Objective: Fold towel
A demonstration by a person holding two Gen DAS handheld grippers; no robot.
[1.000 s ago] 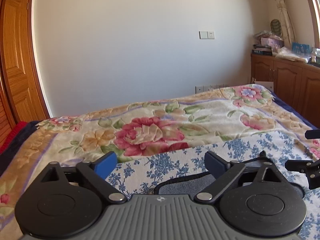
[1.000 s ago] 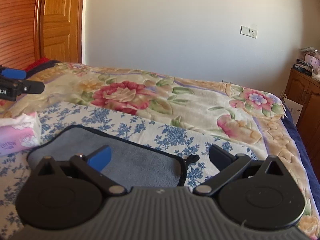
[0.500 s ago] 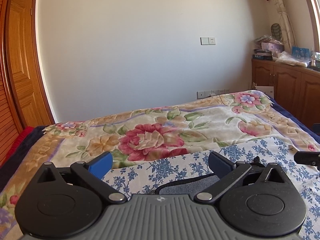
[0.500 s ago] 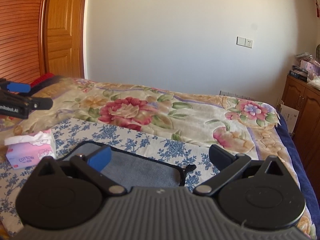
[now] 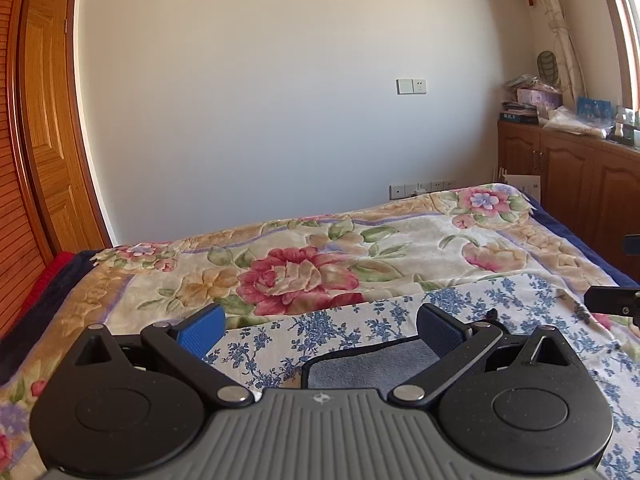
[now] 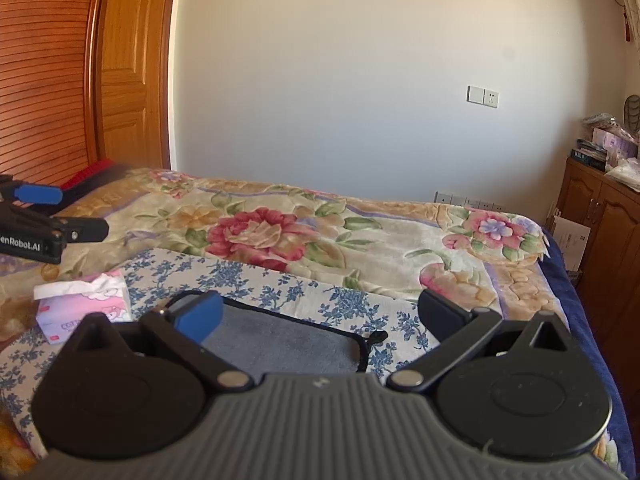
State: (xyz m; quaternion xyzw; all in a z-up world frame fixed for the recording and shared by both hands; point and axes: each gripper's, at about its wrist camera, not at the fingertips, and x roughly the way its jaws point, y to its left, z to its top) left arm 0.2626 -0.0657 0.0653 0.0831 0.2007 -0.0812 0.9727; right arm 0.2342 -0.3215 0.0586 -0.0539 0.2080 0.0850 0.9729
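Left claw [image 5: 320, 330] spread wide, holding nothing, hovering above the bed. Right claw [image 6: 320, 316] likewise spread and empty. Grey towel [image 6: 276, 346], dark-edged, lay flat on the blue-flowered cloth [image 6: 304, 292] just below and ahead of both claws; its near part was hidden behind the claw bodies. Small hanging loop [image 6: 374, 337] at its far right corner. Tissue pack [image 6: 86, 304] sat near the towel's left end. Floral blanket [image 5: 304, 276] beyond.

Risks, as judged: a low pinch could gather the patterned cloth along with the towel; uneven corner grips would skew the fold; a leftward sweep could knock the tissues.
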